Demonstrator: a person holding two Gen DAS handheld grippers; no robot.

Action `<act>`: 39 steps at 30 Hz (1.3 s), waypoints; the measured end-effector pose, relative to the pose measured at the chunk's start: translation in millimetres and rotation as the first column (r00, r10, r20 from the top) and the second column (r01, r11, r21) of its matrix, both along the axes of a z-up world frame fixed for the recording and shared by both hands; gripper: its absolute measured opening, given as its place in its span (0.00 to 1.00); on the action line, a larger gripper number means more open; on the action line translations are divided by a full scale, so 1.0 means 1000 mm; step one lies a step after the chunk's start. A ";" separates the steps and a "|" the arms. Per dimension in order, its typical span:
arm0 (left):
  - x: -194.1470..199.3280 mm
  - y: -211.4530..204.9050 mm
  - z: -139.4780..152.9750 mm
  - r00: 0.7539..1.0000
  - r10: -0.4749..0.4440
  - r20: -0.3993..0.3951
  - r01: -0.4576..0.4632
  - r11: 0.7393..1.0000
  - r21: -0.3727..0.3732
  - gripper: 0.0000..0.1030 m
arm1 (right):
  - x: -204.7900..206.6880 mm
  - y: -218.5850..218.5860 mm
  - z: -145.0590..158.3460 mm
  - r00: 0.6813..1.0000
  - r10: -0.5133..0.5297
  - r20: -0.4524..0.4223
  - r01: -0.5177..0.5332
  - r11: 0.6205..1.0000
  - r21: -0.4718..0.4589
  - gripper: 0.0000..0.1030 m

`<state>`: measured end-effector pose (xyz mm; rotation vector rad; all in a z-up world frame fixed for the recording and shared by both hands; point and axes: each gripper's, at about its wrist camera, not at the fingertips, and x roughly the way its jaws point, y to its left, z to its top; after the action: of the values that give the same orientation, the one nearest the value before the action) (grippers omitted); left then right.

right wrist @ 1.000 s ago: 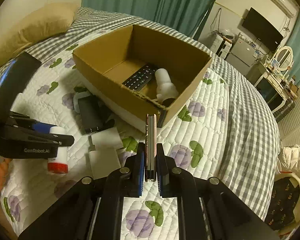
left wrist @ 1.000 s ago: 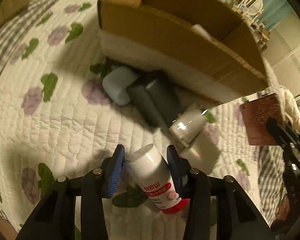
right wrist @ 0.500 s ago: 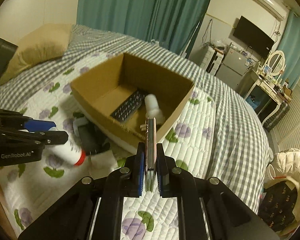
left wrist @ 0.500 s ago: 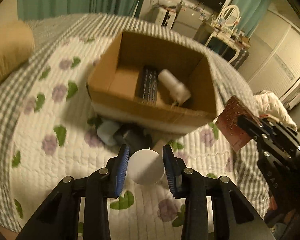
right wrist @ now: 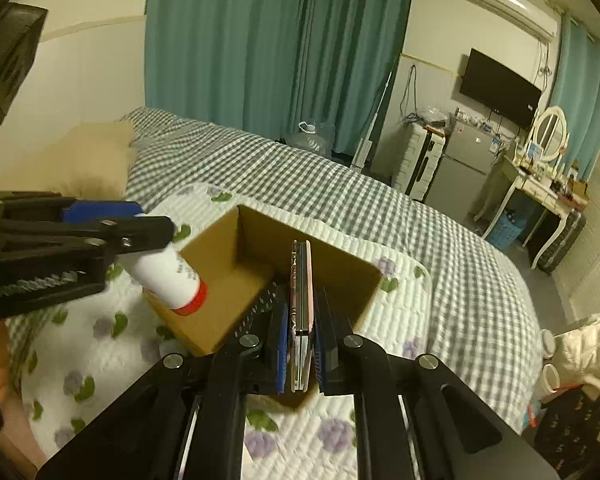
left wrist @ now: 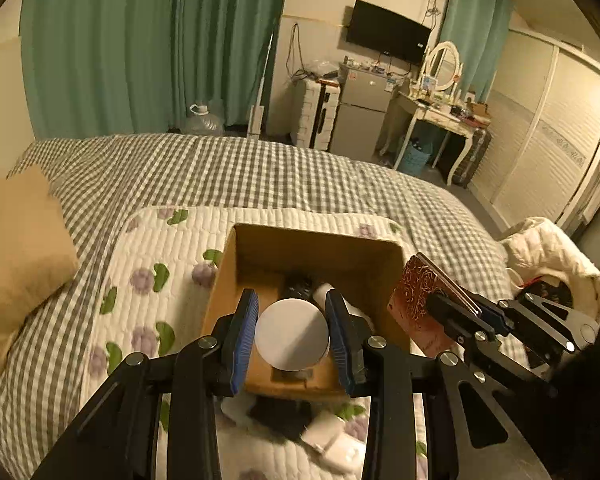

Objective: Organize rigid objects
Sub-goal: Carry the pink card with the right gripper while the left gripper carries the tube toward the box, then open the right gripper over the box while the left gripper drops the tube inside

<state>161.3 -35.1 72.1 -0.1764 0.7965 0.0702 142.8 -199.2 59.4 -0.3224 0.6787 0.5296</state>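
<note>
My left gripper (left wrist: 293, 320) is shut on a white bottle with a red cap (left wrist: 292, 338), held over the near left corner of the open cardboard box (left wrist: 224, 280); the right wrist view shows the bottle (right wrist: 168, 276) pointing cap-down into the box (right wrist: 220, 248). My right gripper (right wrist: 300, 320) is shut on a thin pink-edged case with a dark red rose pattern (right wrist: 301, 284), held edge-on above the box; it also shows in the left wrist view (left wrist: 416, 300). A black remote (left wrist: 298, 286) and a white bottle (left wrist: 323, 291) lie inside the box.
The box sits on a white floral quilt (left wrist: 148, 264) over a grey checked bedspread (left wrist: 260, 176). White and black items (left wrist: 328, 436) lie on the quilt in front of the box. A tan pillow (left wrist: 16, 248) is at the left. A white jacket (left wrist: 548, 252) lies at the right.
Both grippers have risen and tilted up toward the room. The left has carried the bottle from the quilt to over the box; the right has moved the case over the box.
</note>
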 end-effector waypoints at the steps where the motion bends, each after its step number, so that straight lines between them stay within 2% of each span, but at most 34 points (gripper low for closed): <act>1: 0.007 0.001 -0.007 1.000 0.004 -0.003 -0.004 1.000 0.021 0.34 | 0.007 0.003 -0.004 1.000 -0.004 -0.010 0.004 1.000 0.011 0.09; 4: 0.025 0.002 -0.032 1.000 -0.001 -0.026 0.003 0.998 0.068 0.34 | 0.025 0.012 -0.021 0.999 -0.012 -0.043 0.013 1.000 0.026 0.09; 7: 0.039 0.003 -0.057 0.998 -0.016 -0.057 0.020 0.997 0.081 0.34 | 0.035 0.016 -0.045 0.997 -0.016 -0.078 0.018 1.000 0.024 0.09; 10: 0.047 0.003 -0.075 0.997 -0.022 -0.074 0.029 0.995 0.096 0.34 | 0.042 0.017 -0.070 0.994 -0.014 -0.110 0.014 1.000 0.005 0.09; 14: 0.052 0.003 -0.088 0.996 -0.031 -0.089 0.040 0.995 0.092 0.34 | 0.049 0.012 -0.087 0.990 -0.029 -0.136 0.031 0.999 0.013 0.09; 17: 0.052 0.004 -0.092 0.995 -0.031 -0.097 0.039 0.995 0.088 0.34 | 0.050 0.009 -0.087 0.993 -0.039 -0.113 0.042 0.999 0.024 0.09; 21: 0.046 0.007 -0.096 0.992 -0.025 -0.122 0.035 0.995 0.088 0.35 | 0.046 0.003 -0.071 0.997 -0.057 -0.055 0.061 0.997 0.056 0.09; 23: 0.040 0.007 -0.093 0.993 -0.022 -0.116 0.034 0.995 0.095 0.39 | 0.042 0.001 -0.063 0.997 -0.068 -0.046 0.071 0.995 0.065 0.10; 24: 0.035 0.006 -0.091 0.994 -0.024 -0.109 0.035 0.994 0.100 0.44 | 0.040 -0.001 -0.059 0.996 -0.073 -0.045 0.076 0.995 0.067 0.10; 25: 0.029 0.006 -0.086 0.995 -0.024 -0.096 0.035 0.994 0.106 0.51 | 0.037 -0.002 -0.056 0.996 -0.075 -0.046 0.078 0.995 0.064 0.12; 27: 0.020 0.007 -0.079 0.997 -0.023 -0.076 0.032 0.993 0.117 0.60 | 0.030 -0.004 -0.049 0.996 -0.073 -0.042 0.076 0.996 0.052 0.38; 28: 0.014 0.007 -0.074 0.998 -0.020 -0.065 0.028 0.992 0.123 0.66 | 0.026 -0.005 -0.046 0.997 -0.073 -0.039 0.074 0.996 0.047 0.44; 29: 0.008 0.007 -0.071 0.998 -0.019 -0.057 0.026 0.991 0.129 0.68 | 0.021 -0.006 -0.042 0.997 -0.073 -0.034 0.075 0.996 0.044 0.48; 32: -0.014 0.008 -0.059 1.000 -0.017 -0.024 0.021 0.988 0.151 0.79 | 0.008 -0.008 -0.034 0.997 -0.065 -0.032 0.066 0.997 0.030 0.51; 34: -0.031 0.010 -0.054 1.000 -0.015 0.001 0.015 0.985 0.172 0.91 | -0.002 -0.008 -0.029 0.998 -0.063 -0.029 0.063 0.998 0.013 0.60; 36: -0.048 0.011 -0.051 0.999 -0.015 0.032 0.009 0.981 0.195 0.95 | -0.015 -0.011 -0.026 0.998 -0.061 -0.020 0.061 0.998 -0.004 0.73; 39: -0.066 0.012 -0.050 0.999 -0.027 0.042 0.017 0.977 0.213 0.97 | -0.035 -0.013 -0.024 0.998 -0.055 -0.020 0.054 0.998 -0.042 0.80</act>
<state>95.1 -22.9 22.1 0.0338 0.7409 0.1295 107.4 -212.1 35.1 -0.3367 0.7178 0.4685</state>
